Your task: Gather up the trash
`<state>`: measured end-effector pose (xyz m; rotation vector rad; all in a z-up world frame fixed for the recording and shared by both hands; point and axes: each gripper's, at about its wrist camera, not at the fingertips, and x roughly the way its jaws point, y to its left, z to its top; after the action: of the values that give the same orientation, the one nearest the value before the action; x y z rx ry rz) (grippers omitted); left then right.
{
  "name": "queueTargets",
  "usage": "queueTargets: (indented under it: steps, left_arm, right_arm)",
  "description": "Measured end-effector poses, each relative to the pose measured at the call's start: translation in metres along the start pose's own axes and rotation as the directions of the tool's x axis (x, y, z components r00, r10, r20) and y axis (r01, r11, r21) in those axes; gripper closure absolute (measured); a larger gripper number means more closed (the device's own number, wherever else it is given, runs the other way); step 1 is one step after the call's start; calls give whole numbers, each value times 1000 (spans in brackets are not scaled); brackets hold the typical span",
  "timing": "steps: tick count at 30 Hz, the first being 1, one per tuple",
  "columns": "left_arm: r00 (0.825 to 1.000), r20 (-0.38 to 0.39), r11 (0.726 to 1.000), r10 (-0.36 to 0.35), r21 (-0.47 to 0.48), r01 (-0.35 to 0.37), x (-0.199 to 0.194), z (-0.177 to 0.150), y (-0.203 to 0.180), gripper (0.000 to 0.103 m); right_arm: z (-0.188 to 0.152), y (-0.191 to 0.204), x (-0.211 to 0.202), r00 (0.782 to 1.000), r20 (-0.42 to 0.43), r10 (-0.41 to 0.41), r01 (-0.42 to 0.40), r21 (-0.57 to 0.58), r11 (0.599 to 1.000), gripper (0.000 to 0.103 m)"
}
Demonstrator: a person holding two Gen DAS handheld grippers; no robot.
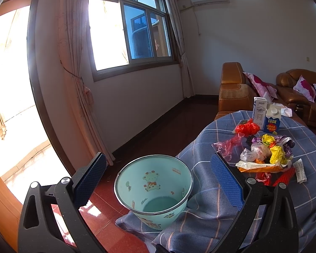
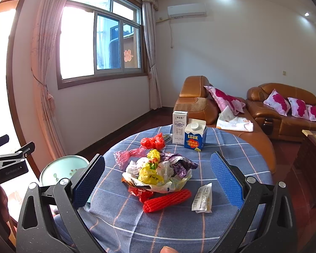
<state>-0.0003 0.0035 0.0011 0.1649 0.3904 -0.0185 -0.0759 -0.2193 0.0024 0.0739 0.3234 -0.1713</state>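
A pale green bin (image 1: 153, 189) with cartoon prints stands on the floor against the round table's blue checked cloth (image 1: 204, 189); my left gripper (image 1: 158, 179) hangs open above it, empty. On the cloth (image 2: 179, 227) lies a heap of crumpled bags and wrappers (image 2: 155, 172), a red foam net sleeve (image 2: 167, 200), a white sachet (image 2: 202, 198), a red bag (image 2: 152, 141) and two cartons (image 2: 194, 136). My right gripper (image 2: 158, 181) is open over the heap, holding nothing. The bin's rim (image 2: 61, 168) shows at the table's left. In the left wrist view the heap (image 1: 263, 154) sits to the right.
Brown leather sofas (image 2: 284, 109) with pink pillows stand behind the table, with a white cloth (image 2: 234, 122) on one seat. A wooden cabinet (image 2: 311, 154) is at the right. The other gripper's body (image 2: 8, 162) shows at the left edge. Red tiled floor (image 1: 107, 217) surrounds the bin.
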Motion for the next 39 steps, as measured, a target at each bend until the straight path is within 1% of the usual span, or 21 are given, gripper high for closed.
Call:
queueTargets:
  steps: [39]
  left_arm:
    - [1000,-15,1000,8,14,-8,7,-7,-3,6]
  right_arm:
    - [-2,-2,2,1000,-5,-4,4,5,1000,5]
